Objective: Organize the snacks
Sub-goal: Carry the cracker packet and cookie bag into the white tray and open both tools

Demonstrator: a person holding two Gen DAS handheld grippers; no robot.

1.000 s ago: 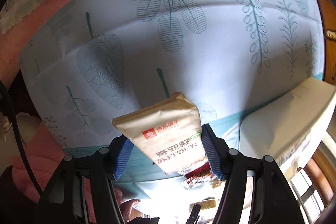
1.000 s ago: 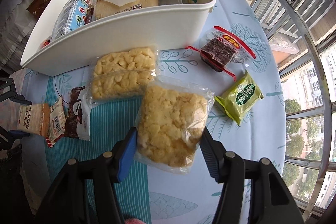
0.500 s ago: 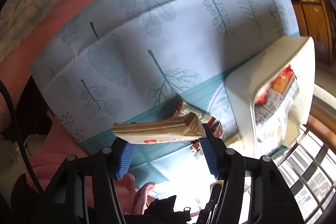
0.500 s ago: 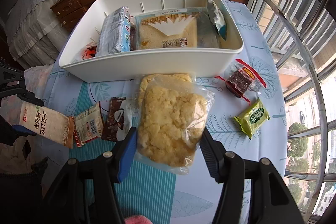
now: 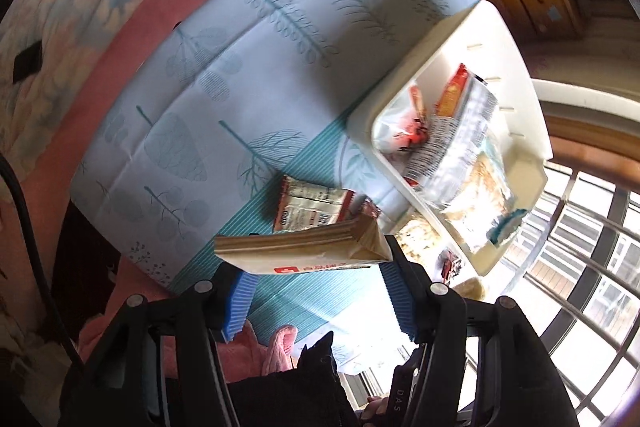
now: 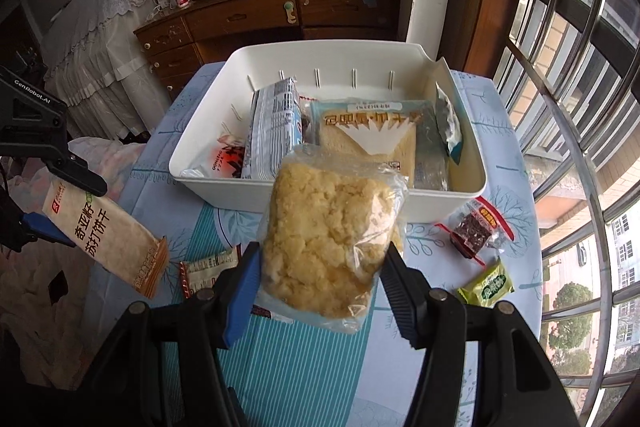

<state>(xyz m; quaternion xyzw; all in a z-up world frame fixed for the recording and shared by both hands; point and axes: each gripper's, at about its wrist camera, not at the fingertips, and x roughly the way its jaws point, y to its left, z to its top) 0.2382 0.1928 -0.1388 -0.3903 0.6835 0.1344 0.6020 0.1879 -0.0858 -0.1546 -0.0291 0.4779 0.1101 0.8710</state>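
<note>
The left claw [image 5: 316, 267] grips a tan cracker packet [image 5: 304, 251] between its blue pads, jaws drawn in on the pack's two sides, the packet held clear above the surface [image 5: 280, 67]; in the right wrist view the same packet [image 6: 108, 231] hangs at the left edge, tilted, well apart from the white bin [image 6: 328, 195]. The right claw [image 6: 320, 279] clamps a clear bag of pale yellow crumbly snack [image 6: 332, 231], jaws partly spread around its lower half, the bag raised in front of the bin's near wall; inside the bin lie a blue-and-white striped pack [image 6: 276, 131], a beige bread pack [image 6: 372, 131] and a red-printed pouch [image 6: 224, 159]. On the leaf-print cloth to the right of the bin rest a red-edged dark snack bag [image 6: 476, 227] and a small green packet [image 6: 488, 283], near each other; a silver-and-red sachet [image 5: 308, 207] lies just beyond the cracker packet in the left wrist view.
</note>
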